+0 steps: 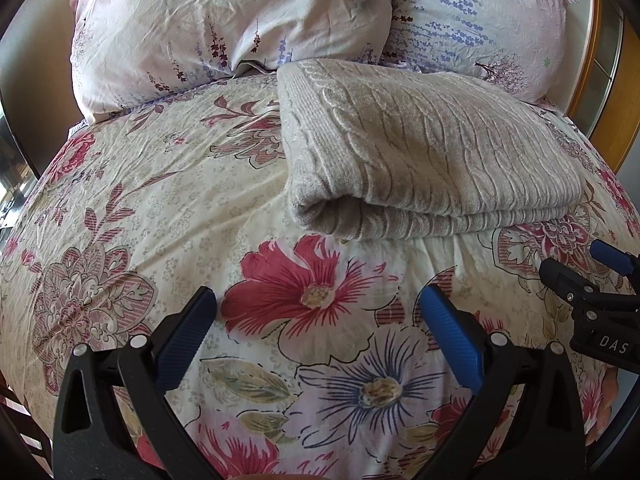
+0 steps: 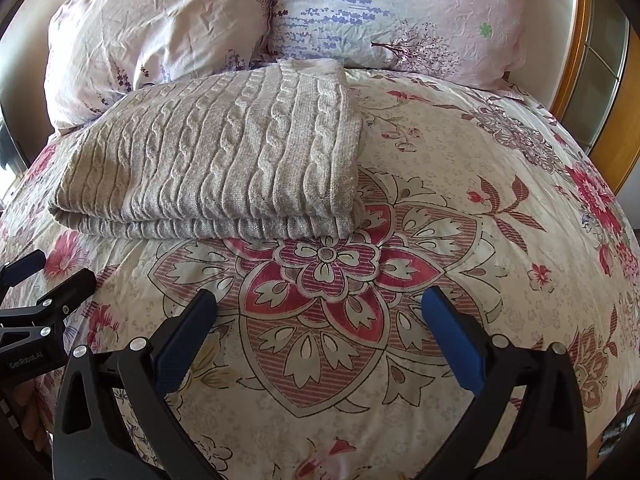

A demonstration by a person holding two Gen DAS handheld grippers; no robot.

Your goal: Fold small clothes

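A beige cable-knit sweater (image 1: 420,160) lies folded into a thick rectangle on the floral bedspread, its folded edge facing me. The right wrist view shows the same sweater (image 2: 216,160) up and to the left. My left gripper (image 1: 318,300) hovers open over the bedspread, short of the sweater's near edge, with nothing between its blue pads. My right gripper (image 2: 318,300) is open too, over a red flower print, below and right of the sweater. Each gripper shows at the edge of the other's view: the right gripper (image 1: 600,300) and the left gripper (image 2: 36,312).
Two floral pillows (image 1: 224,28) (image 2: 400,12) lean at the head of the bed behind the sweater. A wooden bed frame (image 2: 612,152) curves along the right side. The floral bedspread (image 1: 140,208) covers the whole bed.
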